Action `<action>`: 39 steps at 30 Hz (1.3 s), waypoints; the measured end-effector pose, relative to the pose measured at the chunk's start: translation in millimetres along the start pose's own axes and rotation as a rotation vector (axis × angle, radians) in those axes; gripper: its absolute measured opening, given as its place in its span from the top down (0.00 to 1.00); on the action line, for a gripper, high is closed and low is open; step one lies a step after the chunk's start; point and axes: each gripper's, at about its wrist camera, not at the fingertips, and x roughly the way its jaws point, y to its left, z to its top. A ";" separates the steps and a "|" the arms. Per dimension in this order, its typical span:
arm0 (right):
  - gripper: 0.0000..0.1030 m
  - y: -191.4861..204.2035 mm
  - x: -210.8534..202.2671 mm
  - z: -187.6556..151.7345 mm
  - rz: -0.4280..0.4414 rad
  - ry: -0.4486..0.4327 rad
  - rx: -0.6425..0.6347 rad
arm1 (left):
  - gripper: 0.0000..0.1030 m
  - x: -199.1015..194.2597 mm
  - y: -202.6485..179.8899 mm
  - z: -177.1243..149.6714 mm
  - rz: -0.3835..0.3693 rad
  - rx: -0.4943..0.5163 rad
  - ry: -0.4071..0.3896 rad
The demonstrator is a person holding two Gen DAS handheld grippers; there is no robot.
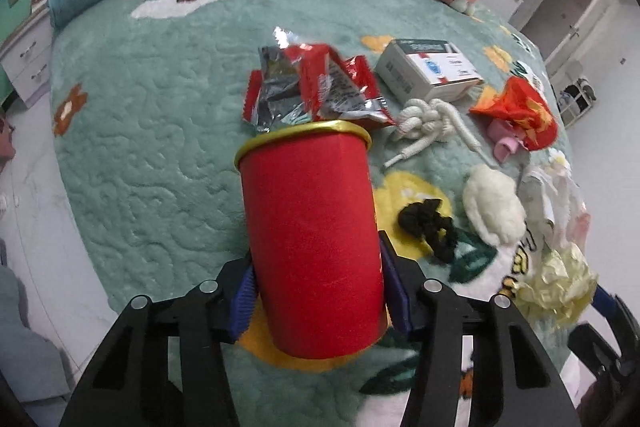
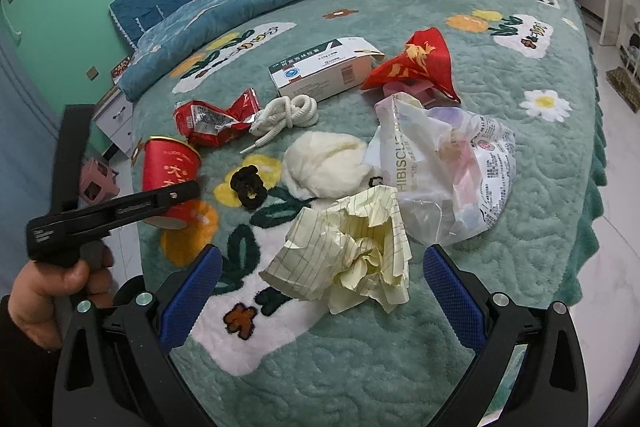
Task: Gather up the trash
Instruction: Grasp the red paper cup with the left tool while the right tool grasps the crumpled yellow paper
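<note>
Here the left gripper point(image 1: 316, 287) clamps the red cup point(image 1: 312, 235), while the right gripper point(image 2: 320, 291) gapes before crumpled paper point(image 2: 344, 259).

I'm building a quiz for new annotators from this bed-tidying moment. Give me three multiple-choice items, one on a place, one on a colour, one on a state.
1. Where does the black scrunchie lie?
A. on the white box
B. on the bedspread by the white fluffy wad
C. inside the clear bag

2. What colour is the rim of the red cup?
A. gold
B. black
C. blue

3. How do the right tongs stand?
A. shut on the rope
B. shut on the plush toy
C. open around the crumpled yellow paper

Answers: 
1 B, it rests on the bedspread beside the white fluffy wad. 
2 A, a gold band rings the cup's mouth. 
3 C, the pads stand apart on either side of the crumpled yellow paper.
</note>
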 end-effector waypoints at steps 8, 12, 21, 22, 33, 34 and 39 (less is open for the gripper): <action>0.04 -8.5 -0.6 0.0 -0.022 -0.011 0.022 | 0.46 -30.0 -28.4 -18.6 -0.042 0.086 -0.021; 0.19 -10.0 4.0 -1.1 -0.021 0.011 0.011 | 0.46 -29.6 -46.7 -22.2 -0.065 0.132 -0.021; 0.48 -16.2 24.1 -0.2 0.006 0.072 0.035 | 0.46 -19.7 -59.0 -21.0 -0.092 0.160 0.000; 0.51 -17.5 25.8 -0.1 0.009 0.079 0.040 | 0.46 -18.9 -58.9 -21.1 -0.093 0.161 0.002; 0.75 -14.2 8.1 -0.7 0.042 0.023 0.000 | 0.46 -30.1 -71.1 -26.1 -0.103 0.184 -0.013; 0.75 -14.0 1.6 -0.9 0.058 0.012 0.008 | 0.46 -33.2 -72.4 -26.3 -0.103 0.187 -0.018; 0.75 -7.1 -25.6 -1.6 0.097 -0.033 0.001 | 0.46 -59.4 -82.5 -32.8 -0.108 0.210 -0.060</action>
